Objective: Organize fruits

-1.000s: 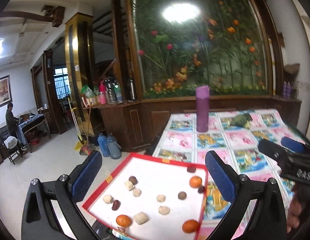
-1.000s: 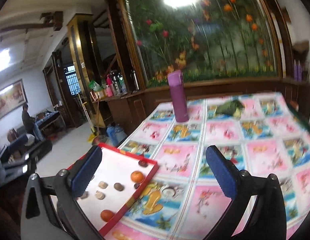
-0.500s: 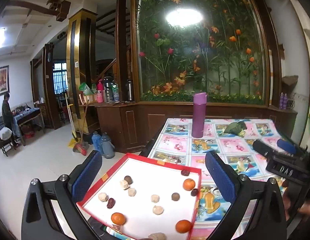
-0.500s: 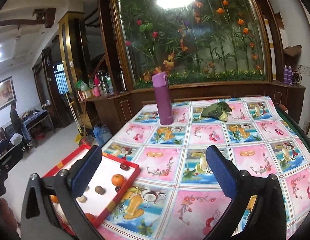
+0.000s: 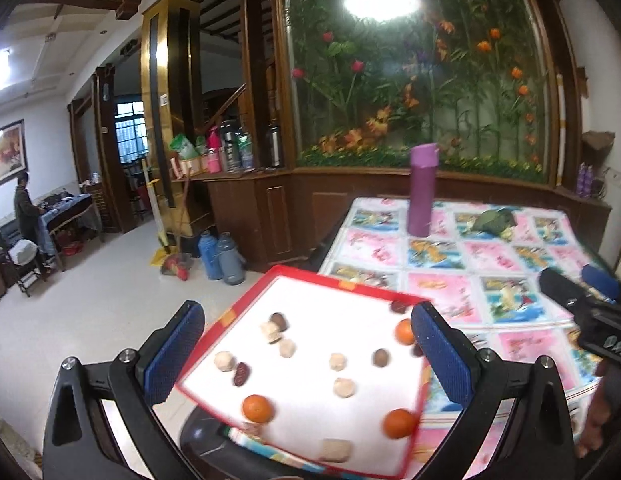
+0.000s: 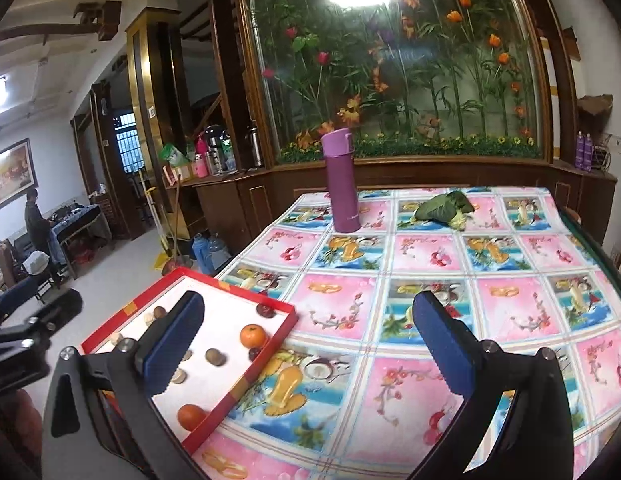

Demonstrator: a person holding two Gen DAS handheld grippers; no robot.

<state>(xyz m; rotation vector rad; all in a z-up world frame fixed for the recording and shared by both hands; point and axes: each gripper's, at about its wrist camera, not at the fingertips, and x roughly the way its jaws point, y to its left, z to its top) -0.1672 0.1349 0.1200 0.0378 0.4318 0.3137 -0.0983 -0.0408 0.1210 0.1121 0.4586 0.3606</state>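
Fruits scattered loose in red-rimmed tray (image 5: 246, 302) at near-left corner of bench (image 6: 490, 300): oranges (image 5: 257, 408), brown and pale pieces. Left hand-held gripper (image 5: 306, 354) wide open, empty, tray straight ahead below it. Right hand-held gripper (image 6: 308, 346) wide open, empty, tray off to its left; left nearer. Left view shows whole tray; right view shows only its right part, more of bench, purple bottle (image 6: 341, 184).

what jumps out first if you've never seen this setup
The red-rimmed tray at the table's near left corner, scattered with oranges and small brown and beige fruits. Farther back, a tall purple bottle stands upright on the bright fruit-print tablecloth. Both grippers hover open, empty.
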